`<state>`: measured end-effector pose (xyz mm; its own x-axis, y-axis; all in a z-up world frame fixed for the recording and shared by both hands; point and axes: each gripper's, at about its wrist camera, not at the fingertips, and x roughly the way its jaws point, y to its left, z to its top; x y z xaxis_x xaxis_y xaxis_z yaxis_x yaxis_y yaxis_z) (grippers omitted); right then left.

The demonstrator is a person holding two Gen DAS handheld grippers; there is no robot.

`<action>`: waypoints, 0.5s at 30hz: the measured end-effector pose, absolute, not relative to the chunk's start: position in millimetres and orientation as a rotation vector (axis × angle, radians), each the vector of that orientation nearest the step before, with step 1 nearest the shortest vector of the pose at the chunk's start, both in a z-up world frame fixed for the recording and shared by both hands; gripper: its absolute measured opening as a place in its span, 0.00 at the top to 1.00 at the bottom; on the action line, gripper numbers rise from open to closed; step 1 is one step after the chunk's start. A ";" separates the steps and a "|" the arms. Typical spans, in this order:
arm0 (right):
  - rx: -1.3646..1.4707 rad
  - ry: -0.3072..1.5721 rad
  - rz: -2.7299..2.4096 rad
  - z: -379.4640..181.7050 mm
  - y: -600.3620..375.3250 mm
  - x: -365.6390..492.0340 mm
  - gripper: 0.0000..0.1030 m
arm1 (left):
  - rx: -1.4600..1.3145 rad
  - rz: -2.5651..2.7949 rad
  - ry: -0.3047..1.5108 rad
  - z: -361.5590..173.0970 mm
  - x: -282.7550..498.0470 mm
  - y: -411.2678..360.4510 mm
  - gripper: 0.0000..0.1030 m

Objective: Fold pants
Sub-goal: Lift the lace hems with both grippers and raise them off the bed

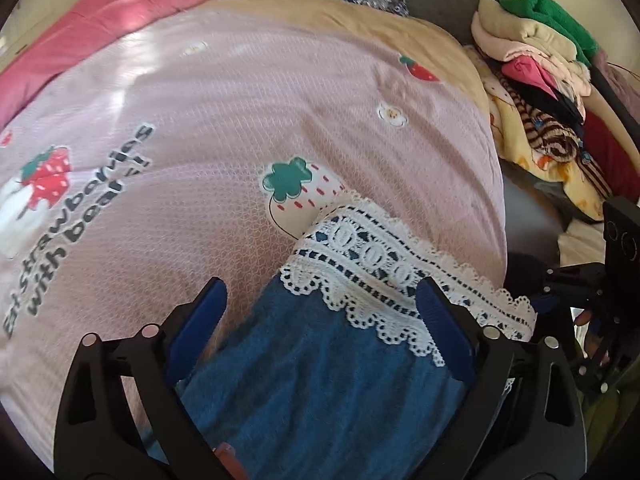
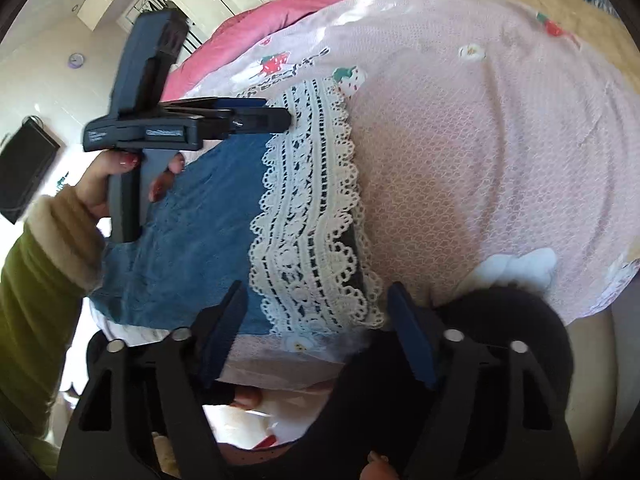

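**Both grippers spread wide over the lace-hemmed denim pants**

While its blue-padded fingers stand wide apart and grasp nothing, the left gripper (image 1: 322, 316) sits low over the blue denim pants (image 1: 320, 384), whose cloth runs between the two pads. The white crochet lace hem (image 1: 384, 264) of the pants crosses just ahead of the fingertips. In the right wrist view, the same gripper (image 2: 280, 118) reaches in sideways with its tip at the far end of the lace, held by the person's left hand (image 2: 116, 178). The right gripper (image 2: 320, 320) is likewise released, its jaws straddling the near end of the lace hem (image 2: 308, 216) without clamping it. The pants (image 2: 200, 232) lie flat on a pale pink waffle-textured quilt with strawberry prints (image 1: 280, 112). Beyond the quilt's right edge is a loose heap of folded clothes (image 1: 536, 68); a rose-pink blanket (image 1: 100, 20) is bunched at the far left.
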<state>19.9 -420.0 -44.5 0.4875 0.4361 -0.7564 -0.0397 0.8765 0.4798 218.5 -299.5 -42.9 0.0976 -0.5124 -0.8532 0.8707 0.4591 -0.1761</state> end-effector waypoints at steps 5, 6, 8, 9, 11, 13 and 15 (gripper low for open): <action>0.398 1.052 0.284 -51.4 -416.2 23.6 0.55 | 0.444 -1.161 1.066 -51.7 221.4 -300.6 0.26; 0.402 1.052 0.280 -52.4 -416.9 24.0 0.61 | 0.449 -1.168 1.068 -53.5 222.0 -302.2 0.27; 0.398 1.046 0.273 -51.7 -417.1 24.7 0.69 | 0.447 -1.178 1.076 -57.6 224.0 -302.6 0.30; 0.398 1.034 0.278 -50.4 -415.8 26.9 0.73 | 0.448 -1.178 1.075 -57.8 224.2 -302.7 0.35; 0.399 1.014 0.281 -45.6 -414.3 24.6 0.76 | 0.468 -1.184 1.037 -53.8 218.9 -302.8 0.53; 0.379 0.987 0.276 -39.8 -412.4 21.5 0.77 | 0.504 -1.170 0.993 -50.1 212.7 -304.8 0.60; 0.362 0.964 0.270 -34.6 -411.4 18.0 0.77 | 0.525 -1.167 0.965 -46.1 207.3 -304.0 0.74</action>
